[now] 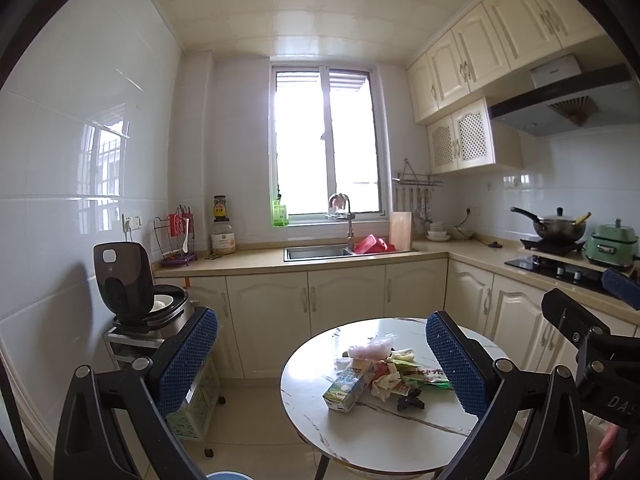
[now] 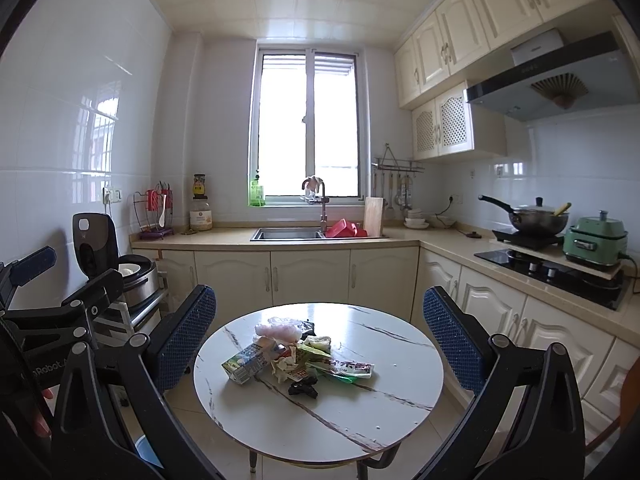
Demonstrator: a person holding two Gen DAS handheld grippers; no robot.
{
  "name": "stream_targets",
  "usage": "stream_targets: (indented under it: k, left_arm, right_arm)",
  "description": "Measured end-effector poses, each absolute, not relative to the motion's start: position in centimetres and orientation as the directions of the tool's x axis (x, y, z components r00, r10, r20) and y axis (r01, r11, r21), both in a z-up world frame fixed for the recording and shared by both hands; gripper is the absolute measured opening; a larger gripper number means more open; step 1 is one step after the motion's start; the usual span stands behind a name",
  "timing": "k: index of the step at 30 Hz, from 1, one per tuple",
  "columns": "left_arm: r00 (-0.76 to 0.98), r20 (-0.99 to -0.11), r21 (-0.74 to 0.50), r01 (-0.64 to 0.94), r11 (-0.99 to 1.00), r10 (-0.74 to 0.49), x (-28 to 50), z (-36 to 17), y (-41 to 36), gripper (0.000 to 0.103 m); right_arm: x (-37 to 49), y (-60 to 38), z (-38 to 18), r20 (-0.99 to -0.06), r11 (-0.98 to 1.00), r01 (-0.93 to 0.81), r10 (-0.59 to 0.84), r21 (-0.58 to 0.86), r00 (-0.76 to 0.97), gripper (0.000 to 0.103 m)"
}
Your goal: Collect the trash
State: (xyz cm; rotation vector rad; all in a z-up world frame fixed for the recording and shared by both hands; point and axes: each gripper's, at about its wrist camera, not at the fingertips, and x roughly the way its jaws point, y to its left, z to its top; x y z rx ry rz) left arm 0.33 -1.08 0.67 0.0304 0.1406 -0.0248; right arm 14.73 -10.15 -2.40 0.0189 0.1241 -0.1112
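Plainly the collecting has not begun: both claws hang well short of the round marble-patterned bench [image 2: 400, 412], each spread wide with nothing between its blue pads. The left claw [image 1: 320, 364] frames the bench's left half in its own view; the right claw [image 2: 320, 340] frames the whole top, and the left tool shows at the left edge of the right wrist view.

All the trash sits in one loose heap [image 2: 298, 356] near the middle of the bench. On the heap's left lies a small green-and-white drink carton [image 2: 246, 364] on its side, looking crushed. Behind the carton is a crumpled pinkish clear bag [image 2: 280, 330]. Right of the carton lie crumpled paper scraps, a flat green snack wrapper [image 2: 346, 368] with red lettering, and nearest the camera a small dark crumpled piece [image 2: 303, 390].

Judging by this, the next move calls for lowering one claw onto an outer item, the carton being the firmest hold. A blue rim [image 2: 146, 448], possibly a bin, peeks below the bench's left edge; I cannot tell for sure
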Motion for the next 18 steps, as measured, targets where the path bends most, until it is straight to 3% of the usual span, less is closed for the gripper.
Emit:
stream_targets:
  k: [18]
  left_arm:
    - [0.987,-0.158,0.04,0.02,0.999,-0.014,3.1,-0.2,-0.8,0.102]
  right_arm:
    - [16.2,-10.9,-2.7,-0.144,0.994,0.109,-0.104,0.028,0.984,0.103]
